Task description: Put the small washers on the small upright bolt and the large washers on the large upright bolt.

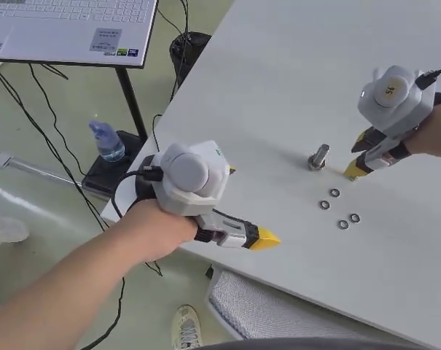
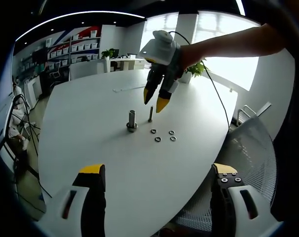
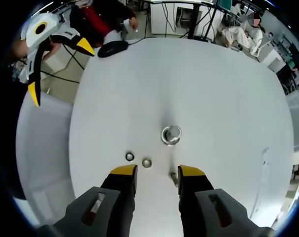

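A big bright office: windows [image 2: 223, 44] on one side, shelves [image 2: 85, 42] with boxes along the far wall, and people seated at desks beyond the table's far end.

One large white table [image 1: 278, 87], rounded at the edge, with most of its top bare. One grey mesh chair [image 1: 278, 310] is tucked in at the near edge. One open laptop [image 1: 67, 29] sits on a stand beside the table, with cables [image 1: 30, 109] trailing over the greenish floor and one water bottle [image 1: 107, 142] standing under it.

There are two grippers. The left gripper [image 1: 265, 238] hangs at the table's near edge, well apart from the parts. Its yellow-tipped fingers are spread wide with nothing between them. The right gripper [image 2: 154, 100] is over the parts with its tips pointing down and its fingers parted, holding nothing.

Two bolts stand upright near the middle of the table. The large bolt [image 1: 318, 157], wider at its foot, stands free. The small bolt [image 2: 150, 113] is just beside it, below the right gripper's tips. In the right gripper view it sits close against the inner edge of one finger, and I cannot tell if they touch.

Four washers [image 1: 334, 193] lie flat on the table in a loose cluster near the bolts. They are apart from each other and none is on a bolt.
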`<state>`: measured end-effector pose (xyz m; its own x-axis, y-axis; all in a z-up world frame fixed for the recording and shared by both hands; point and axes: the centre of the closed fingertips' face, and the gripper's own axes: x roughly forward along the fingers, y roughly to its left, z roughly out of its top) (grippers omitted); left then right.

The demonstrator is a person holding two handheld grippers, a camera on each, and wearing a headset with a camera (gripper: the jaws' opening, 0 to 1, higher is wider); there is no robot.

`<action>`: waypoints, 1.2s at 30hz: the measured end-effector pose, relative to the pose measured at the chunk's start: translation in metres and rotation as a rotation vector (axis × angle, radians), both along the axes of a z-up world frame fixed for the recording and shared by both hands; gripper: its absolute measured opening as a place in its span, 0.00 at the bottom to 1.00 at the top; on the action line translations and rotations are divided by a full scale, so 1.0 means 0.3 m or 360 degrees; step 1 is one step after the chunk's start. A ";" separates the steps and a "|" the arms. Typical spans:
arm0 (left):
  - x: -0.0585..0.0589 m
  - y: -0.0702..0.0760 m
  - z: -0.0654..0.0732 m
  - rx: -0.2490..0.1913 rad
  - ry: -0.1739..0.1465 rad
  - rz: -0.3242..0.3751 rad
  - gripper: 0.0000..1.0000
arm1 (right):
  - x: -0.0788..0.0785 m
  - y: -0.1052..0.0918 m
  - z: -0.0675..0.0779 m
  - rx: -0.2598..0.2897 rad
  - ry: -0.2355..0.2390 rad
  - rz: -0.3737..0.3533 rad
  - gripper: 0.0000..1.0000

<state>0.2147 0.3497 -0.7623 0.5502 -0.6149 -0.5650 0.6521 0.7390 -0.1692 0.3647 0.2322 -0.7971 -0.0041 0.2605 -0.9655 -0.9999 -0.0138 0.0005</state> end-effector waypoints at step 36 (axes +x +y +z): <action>0.017 -0.001 -0.017 0.0004 0.0015 -0.0050 0.89 | -0.071 -0.005 -0.166 -0.0063 0.0016 -0.0006 0.30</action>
